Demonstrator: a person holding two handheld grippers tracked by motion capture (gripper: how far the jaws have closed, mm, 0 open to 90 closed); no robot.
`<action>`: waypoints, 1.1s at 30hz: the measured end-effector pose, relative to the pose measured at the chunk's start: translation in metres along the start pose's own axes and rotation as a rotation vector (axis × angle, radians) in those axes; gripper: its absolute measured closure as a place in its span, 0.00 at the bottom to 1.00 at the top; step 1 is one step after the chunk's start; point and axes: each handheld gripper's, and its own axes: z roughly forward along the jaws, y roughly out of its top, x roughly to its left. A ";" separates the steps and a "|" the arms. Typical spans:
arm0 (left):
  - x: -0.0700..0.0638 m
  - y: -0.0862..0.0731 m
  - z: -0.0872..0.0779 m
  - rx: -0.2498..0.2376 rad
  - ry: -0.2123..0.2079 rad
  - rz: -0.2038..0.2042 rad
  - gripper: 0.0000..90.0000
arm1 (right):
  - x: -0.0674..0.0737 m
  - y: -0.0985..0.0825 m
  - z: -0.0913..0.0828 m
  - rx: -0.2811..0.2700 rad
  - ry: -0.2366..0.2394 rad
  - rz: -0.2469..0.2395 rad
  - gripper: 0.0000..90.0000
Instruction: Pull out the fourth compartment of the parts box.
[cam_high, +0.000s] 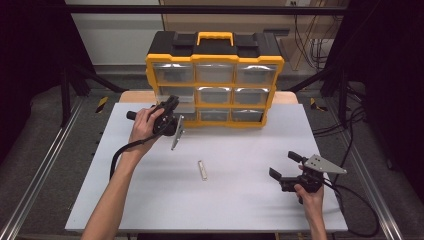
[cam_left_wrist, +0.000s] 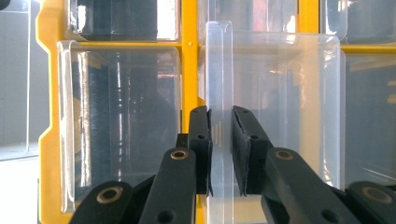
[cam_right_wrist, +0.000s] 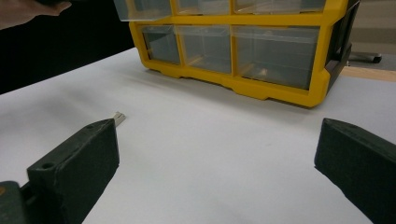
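— Where the clear drawer (cam_left_wrist: 271, 107) juts from the left column of the yellow organizer (cam_high: 215, 75), what has hold of it?
— The left gripper (cam_left_wrist: 219, 154), jaws nearly shut, pinching the drawer's front tab (cam_left_wrist: 219, 84).
— And the right gripper (cam_right_wrist: 215, 163)?
— Jaws wide apart, holding nothing, low over the white table (cam_high: 240, 200) at its right side.
— Anything between?
— A small metal bar (cam_high: 202, 169), lying on the table's middle.

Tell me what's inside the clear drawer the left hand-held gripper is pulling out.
Nothing shows through the clear drawer, clamped at its tab by the left hand-held gripper. Its floor, hidden behind the jaws, can't be checked.
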 end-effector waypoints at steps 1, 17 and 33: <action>0.000 0.000 -0.001 -0.001 0.001 0.003 0.87 | 0.000 0.000 0.000 0.000 0.000 -0.001 0.01; -0.003 0.004 -0.013 -0.005 0.014 -0.001 0.87 | 0.000 0.000 0.000 -0.001 0.000 0.001 0.01; -0.005 0.005 -0.023 -0.017 0.026 0.000 0.87 | 0.000 0.000 0.000 0.002 0.000 0.004 0.01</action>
